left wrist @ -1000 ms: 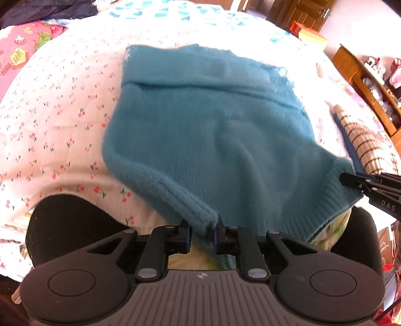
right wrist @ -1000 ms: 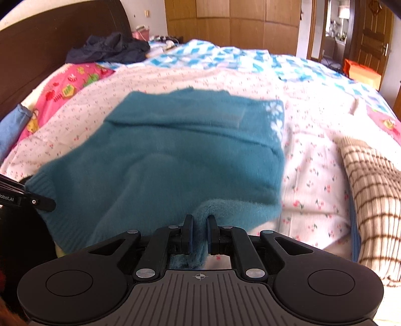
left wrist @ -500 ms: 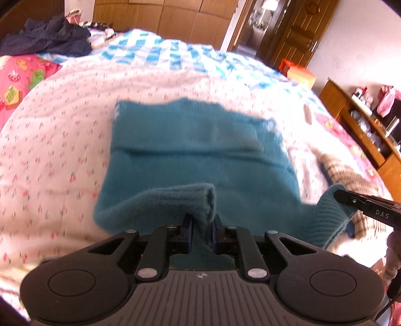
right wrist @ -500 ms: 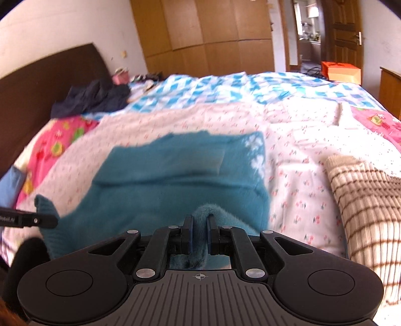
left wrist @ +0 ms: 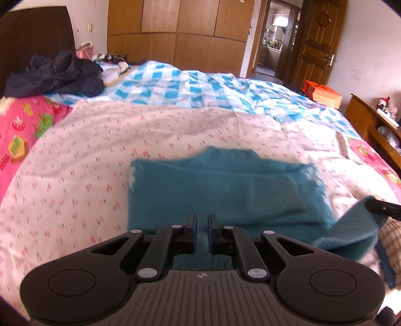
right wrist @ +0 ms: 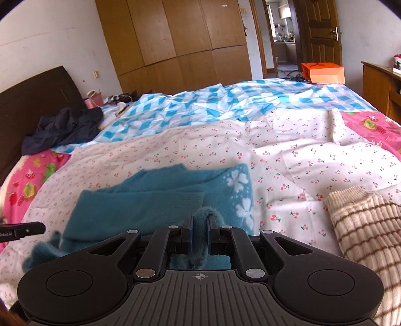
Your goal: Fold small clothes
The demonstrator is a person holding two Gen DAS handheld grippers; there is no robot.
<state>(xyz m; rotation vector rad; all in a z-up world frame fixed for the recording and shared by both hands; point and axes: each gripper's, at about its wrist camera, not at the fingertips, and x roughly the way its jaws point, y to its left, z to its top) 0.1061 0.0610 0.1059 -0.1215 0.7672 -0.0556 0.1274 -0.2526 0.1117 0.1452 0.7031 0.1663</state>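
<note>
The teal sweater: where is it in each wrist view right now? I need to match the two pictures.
Left wrist view: the teal sweater lies low in the middle, just beyond the tongs, its lifted hem rising at lower right.
Right wrist view: the teal sweater lies low and left of centre, a fold of it pinched in the right tongs.
Shared landmark: the orange box by the door.

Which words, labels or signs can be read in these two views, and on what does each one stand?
"Robot.AI": on the left finger, at the left edge of the right wrist view; its first letter is cut by the edge.
Red door ornament: its sign is too blurred to read.
Right finger: any print is too blurred to read.
No other text is legible.
</note>
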